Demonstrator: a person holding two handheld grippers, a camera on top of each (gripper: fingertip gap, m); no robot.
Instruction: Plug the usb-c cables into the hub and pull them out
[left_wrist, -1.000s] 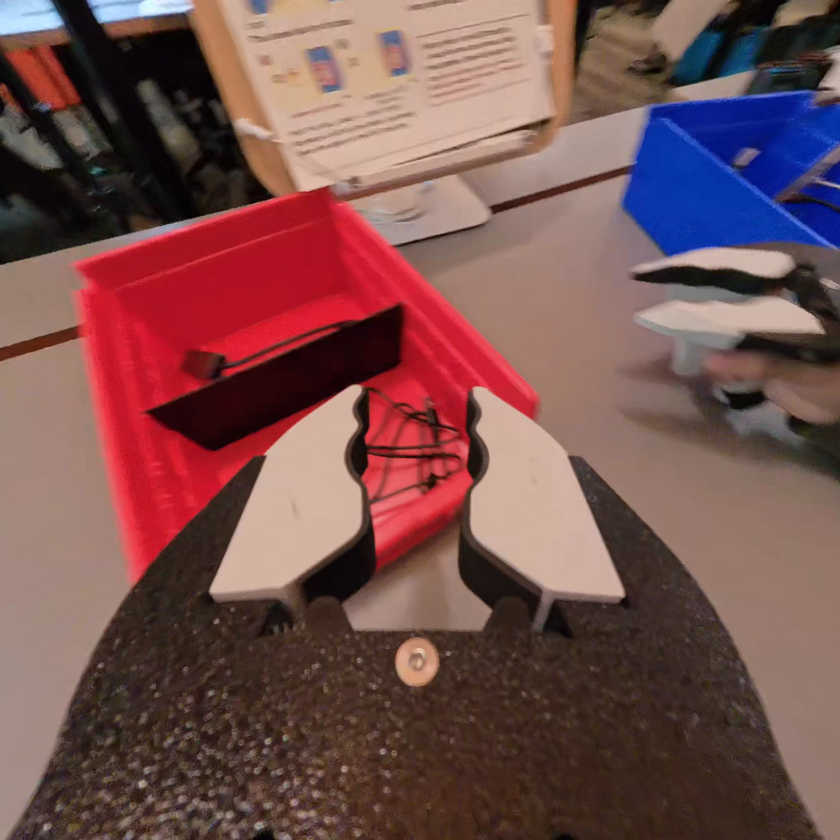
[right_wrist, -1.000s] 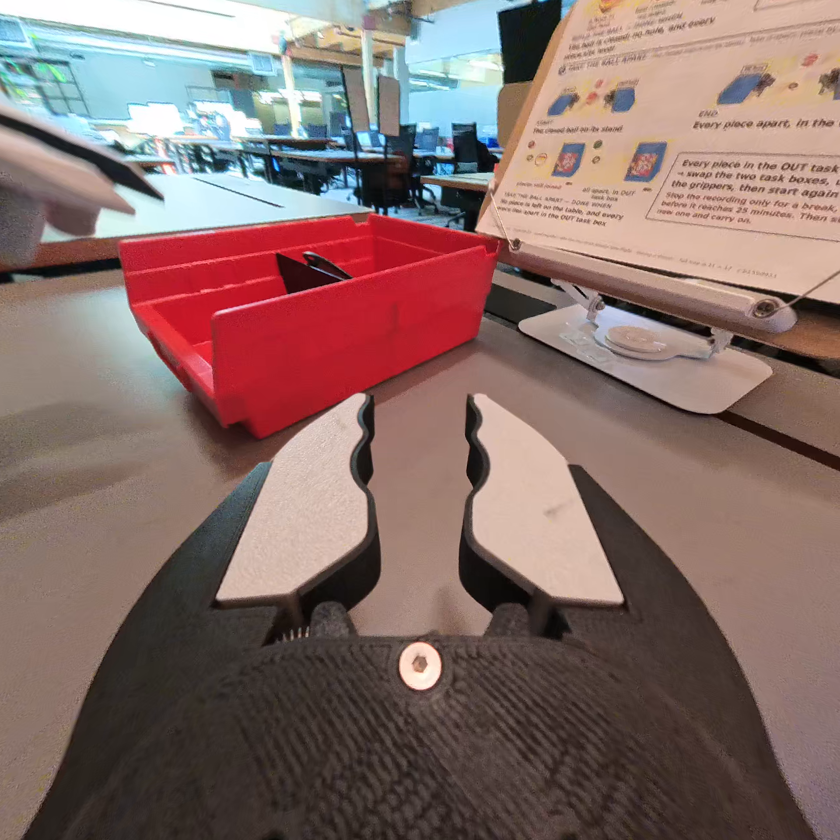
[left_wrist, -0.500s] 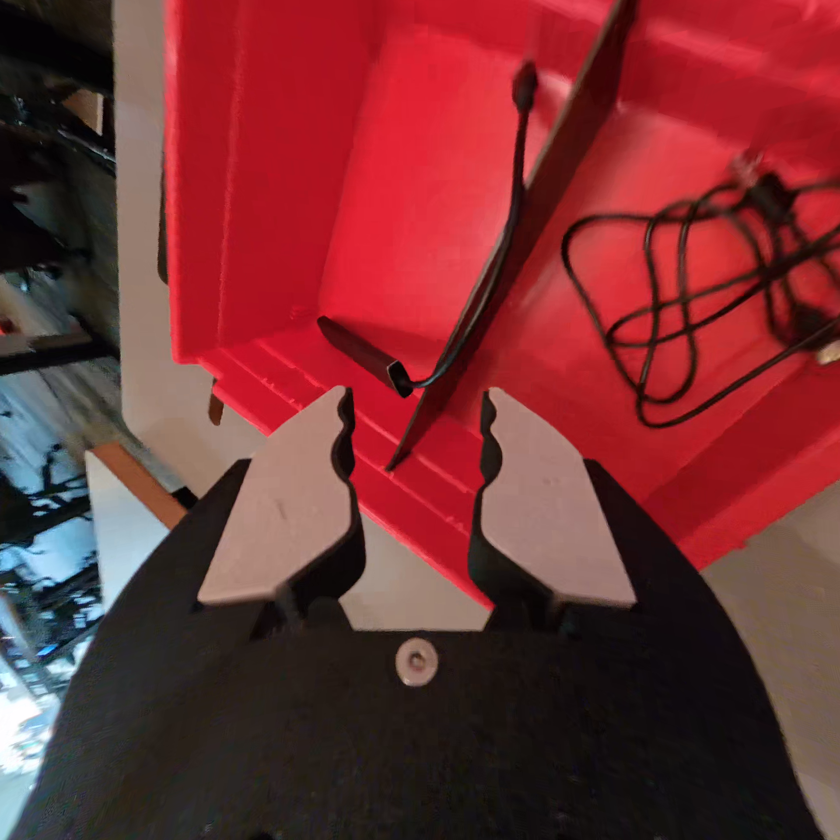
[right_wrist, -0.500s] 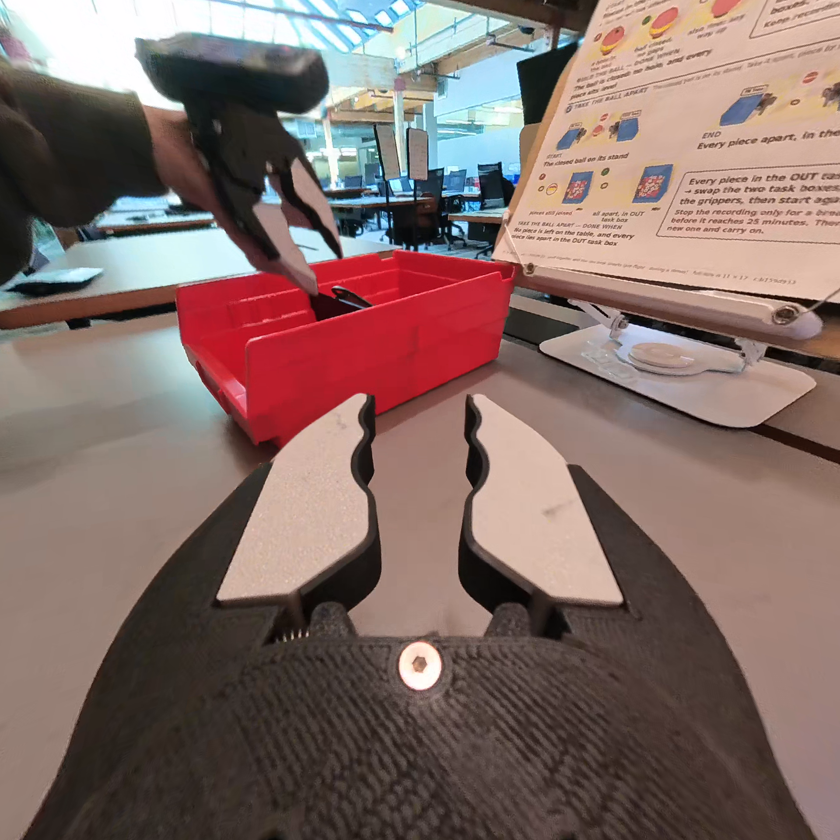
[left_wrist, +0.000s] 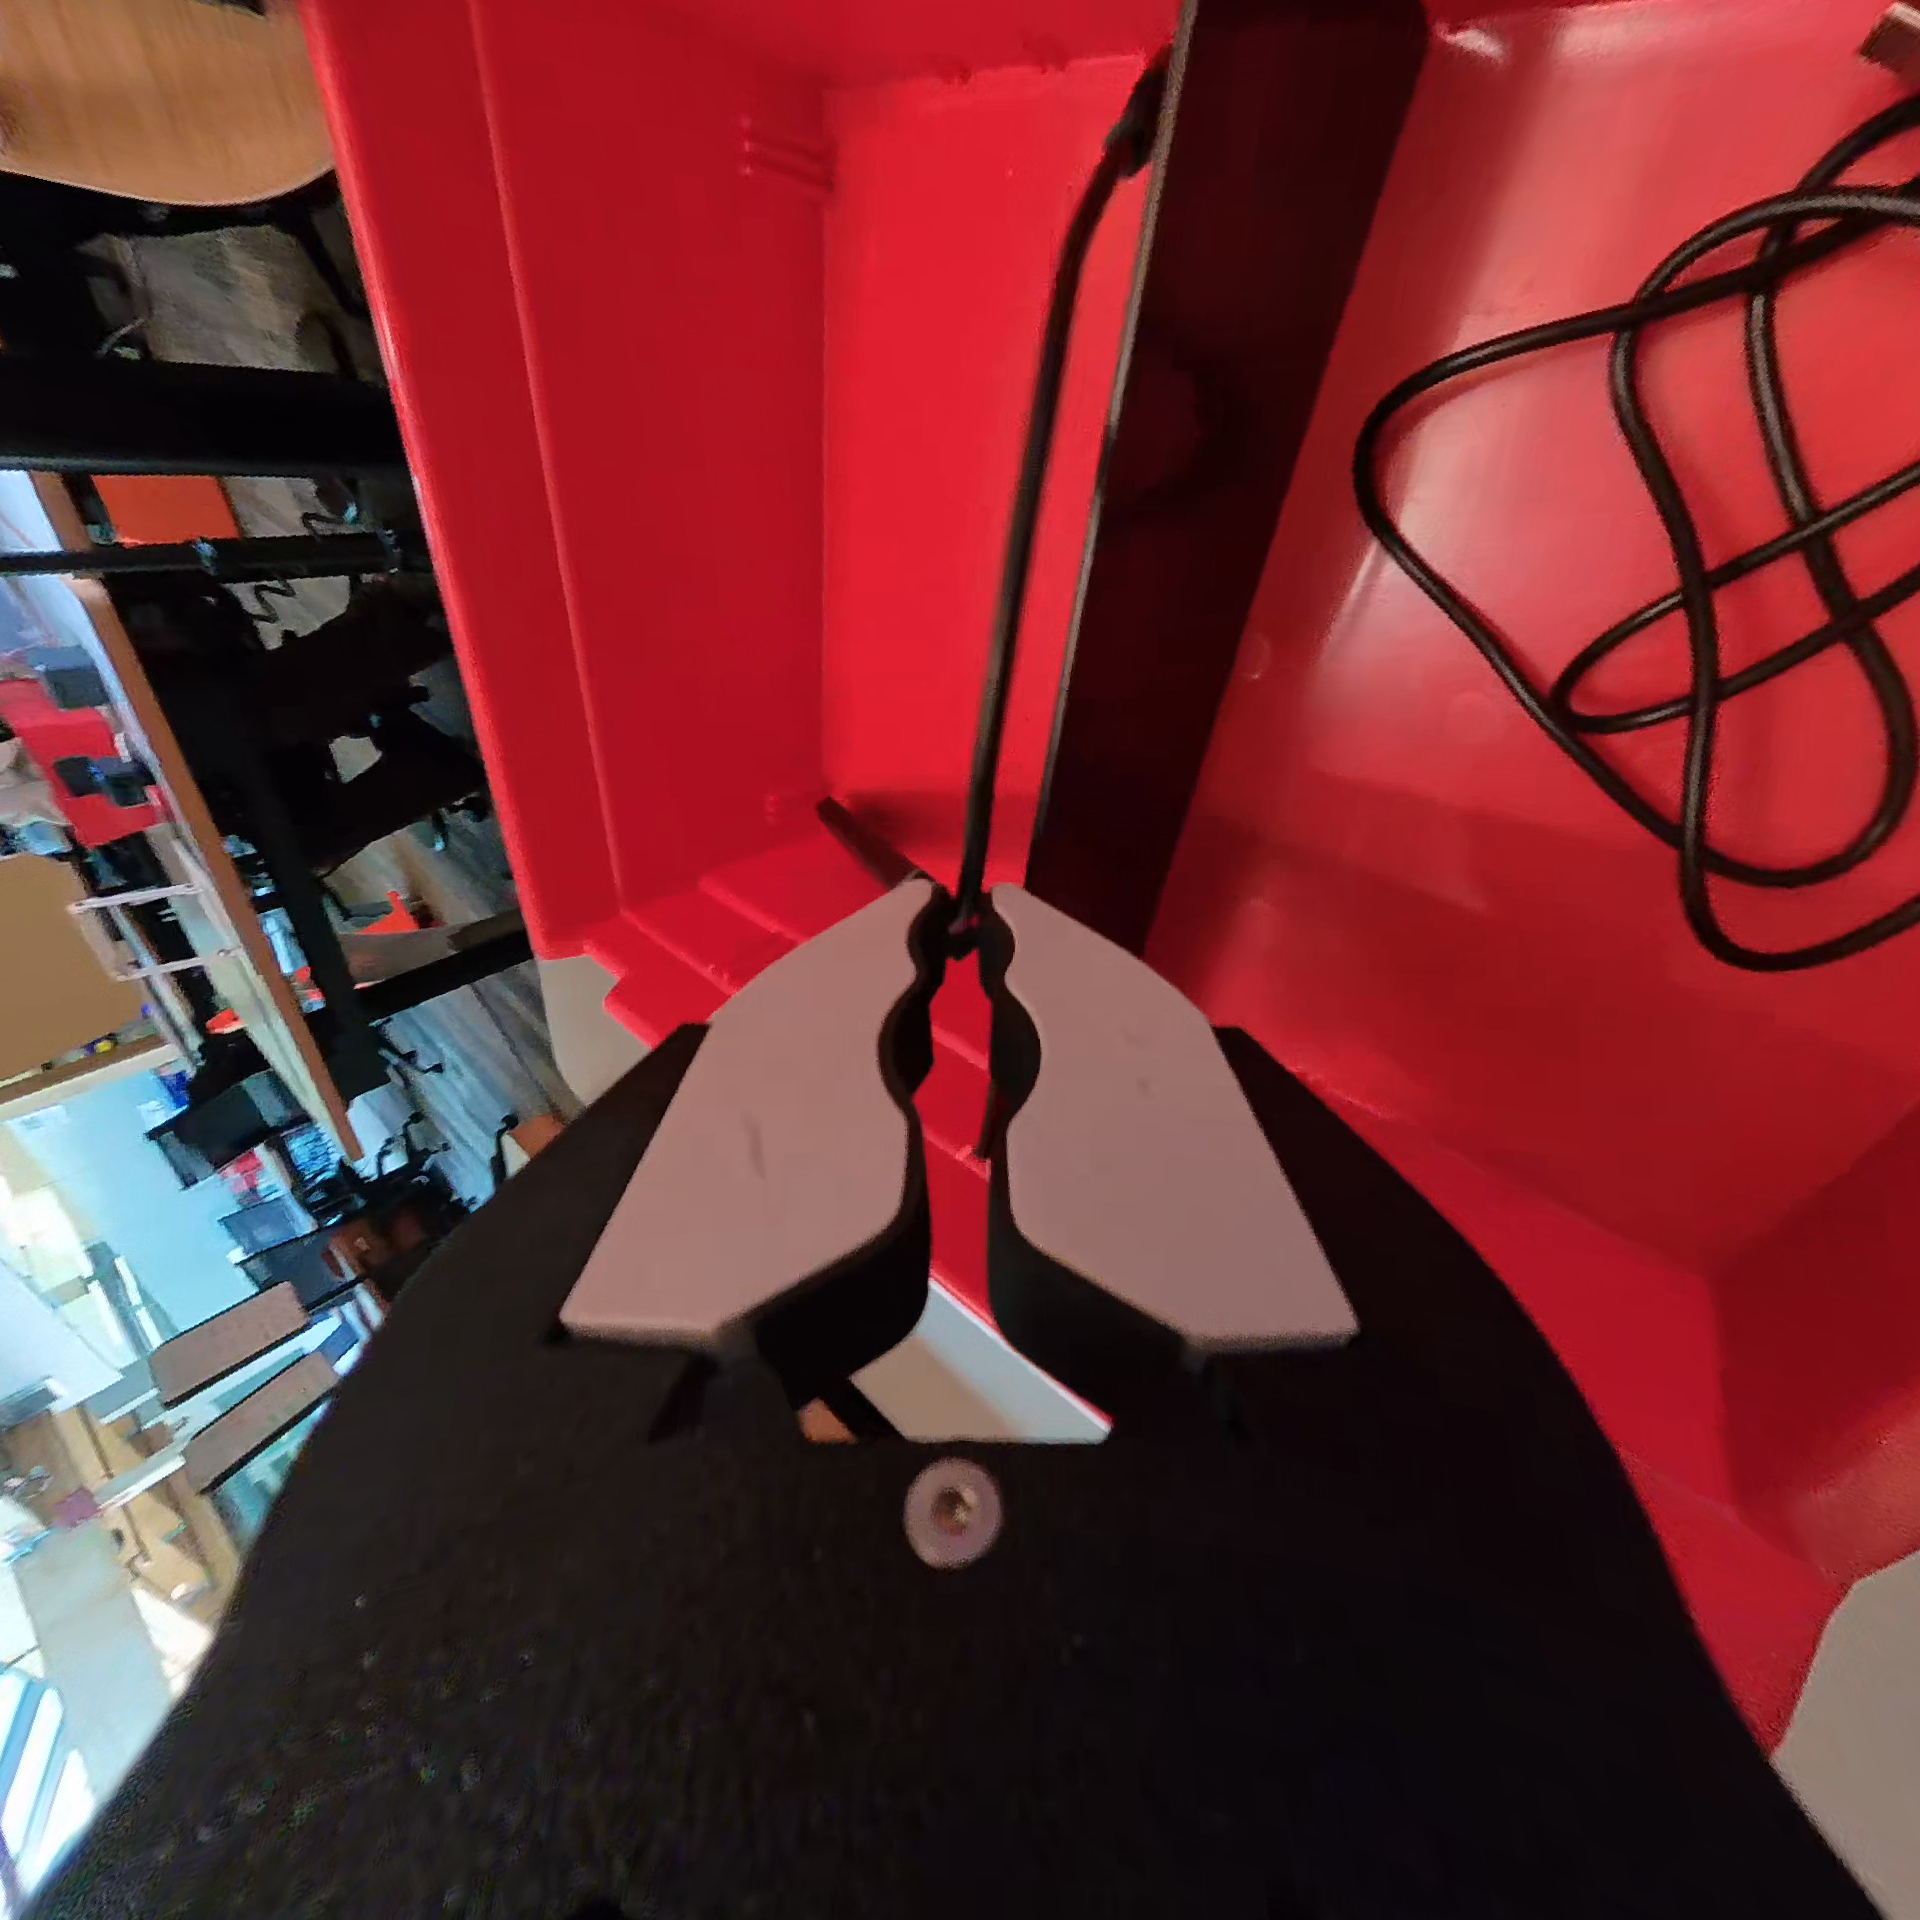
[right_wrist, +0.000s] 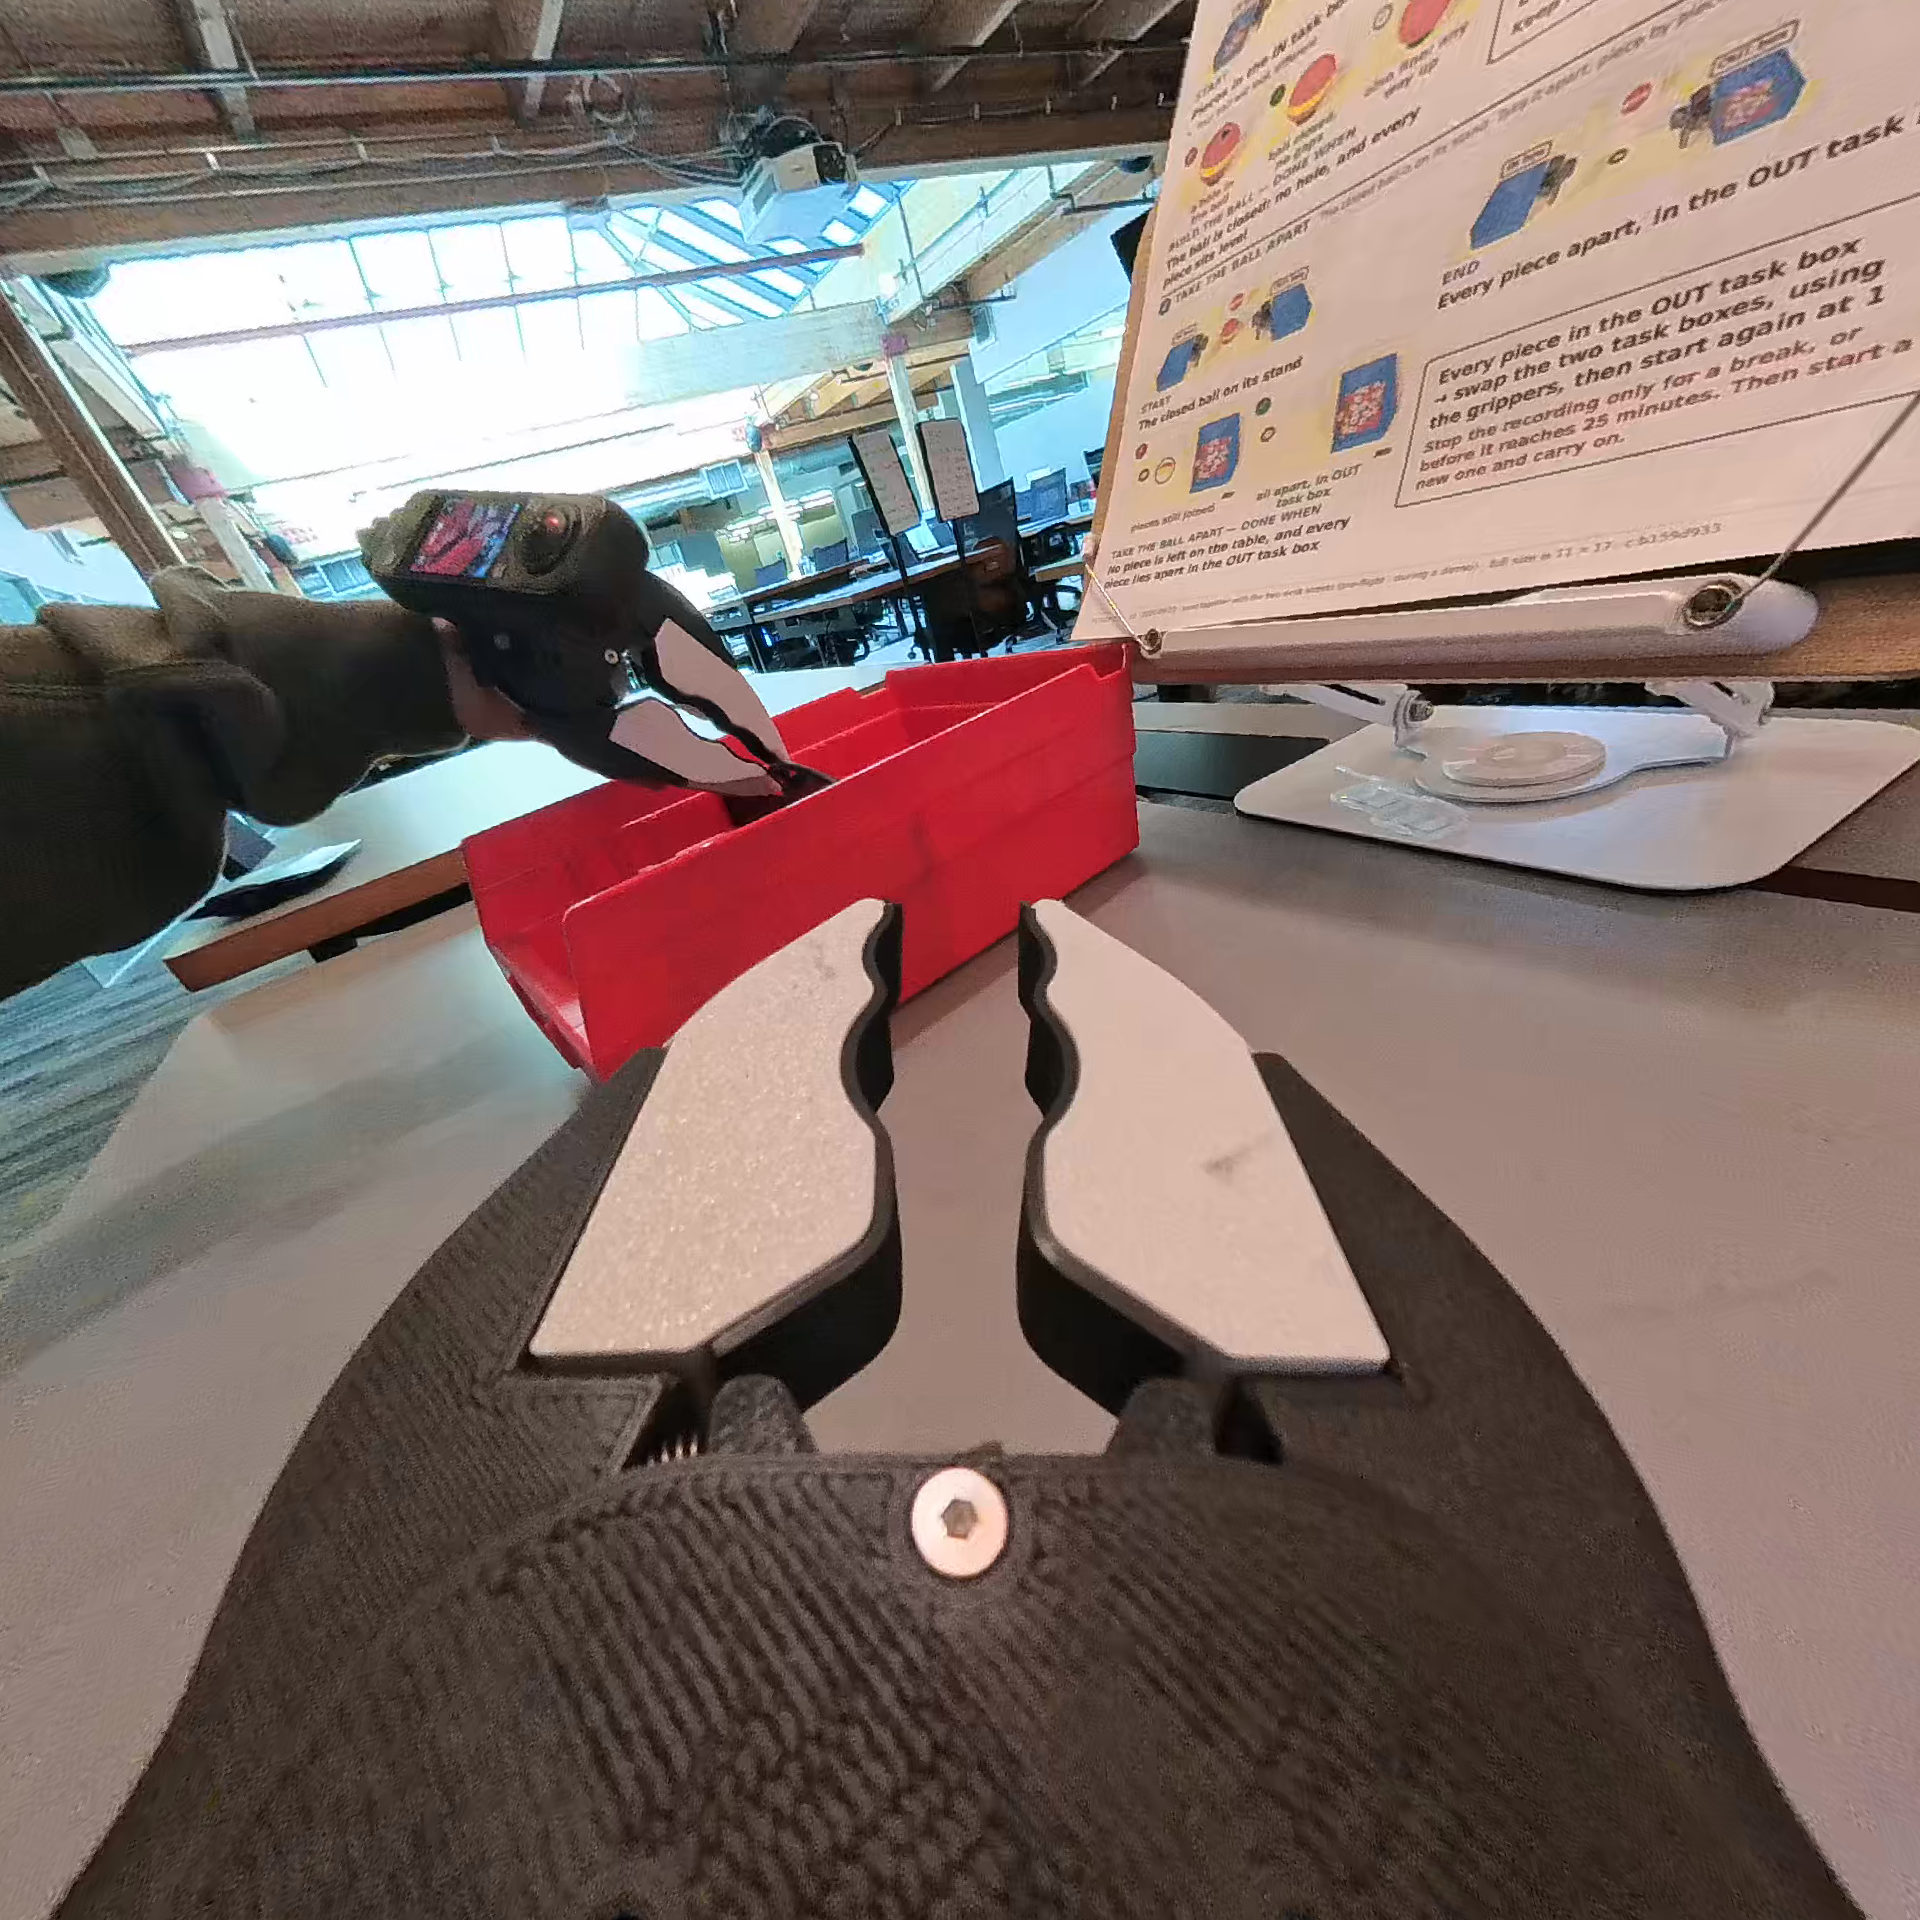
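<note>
Left gripper (left_wrist: 961, 925): reaching down into the red bin (left_wrist: 665, 436); fingertips pressed together on the thin black lead (left_wrist: 1023, 499) of the hub, right where the lead joins it.
Hub (left_wrist: 862, 836): dark, small, lying on the bin floor in the compartment left of the divider (left_wrist: 1216, 468); mostly hidden behind the fingertips.
Hub lead: runs up from the fingertips along the black divider.
Cables (left_wrist: 1704, 582): black, loosely coiled, on the bin floor in the compartment right of the divider, well apart from the hub.
Right gripper (right_wrist: 956, 971): low over the grey table (right_wrist: 1558, 1091), fingers apart, nothing between them, pointing toward the bin's front wall.
Bin: on the table, beside a white stand (right_wrist: 1579, 800) carrying a printed sheet (right_wrist: 1507, 312).
Sleeve (right_wrist: 156, 748): dark, behind the left gripper in the right wrist view.
</note>
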